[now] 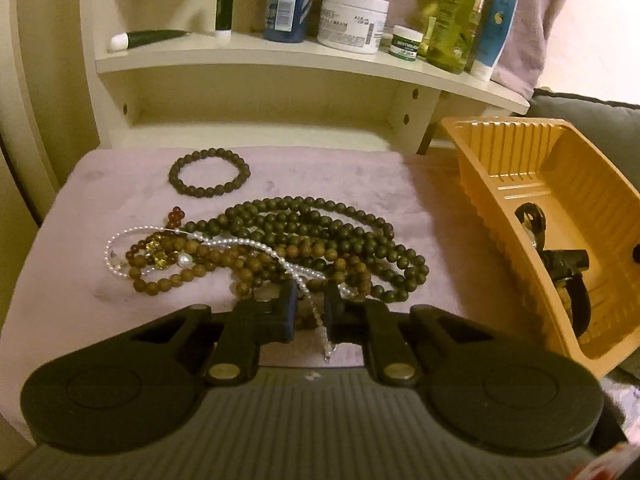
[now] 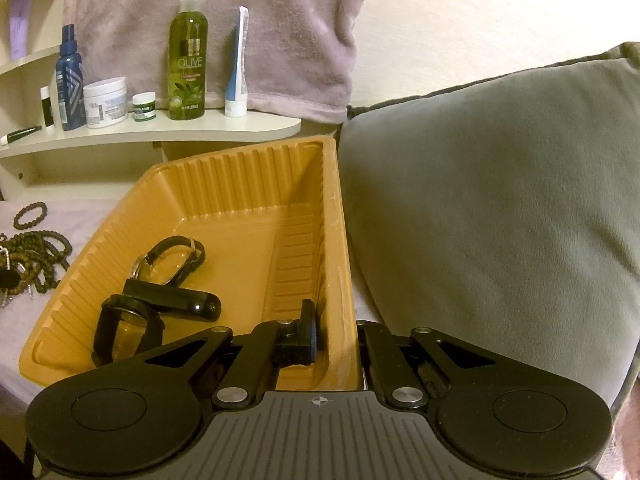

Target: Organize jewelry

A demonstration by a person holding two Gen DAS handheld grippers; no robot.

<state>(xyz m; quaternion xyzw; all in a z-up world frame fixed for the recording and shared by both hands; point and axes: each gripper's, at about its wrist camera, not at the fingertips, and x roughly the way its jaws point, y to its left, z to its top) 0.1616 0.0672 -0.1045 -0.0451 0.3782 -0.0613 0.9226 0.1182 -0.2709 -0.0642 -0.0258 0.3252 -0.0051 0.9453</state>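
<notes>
A tangle of dark green bead strands [image 1: 340, 236], brown wooden beads [image 1: 224, 266] and a white pearl strand [image 1: 244, 243] lies on the pink cloth [image 1: 72, 280]. A dark bead bracelet [image 1: 209, 174] lies apart behind it. My left gripper [image 1: 312, 314] is low at the pile's near edge. Its jaws are narrowly open, with a thin clear-bead strand [image 1: 318, 320] running between them untouched. My right gripper [image 2: 336, 322] is shut on the right wall of the orange tray [image 2: 240, 160], which is tilted. The tray holds black watches [image 2: 168, 256] and a black cylinder [image 2: 188, 302].
A cream shelf [image 1: 280, 58] behind the cloth carries bottles, jars and tubes. A grey cushion [image 2: 500, 200] presses against the tray's right side. A pink towel [image 2: 220, 20] hangs on the wall. In the left wrist view the tray [image 1: 500, 148] stands right of the pile.
</notes>
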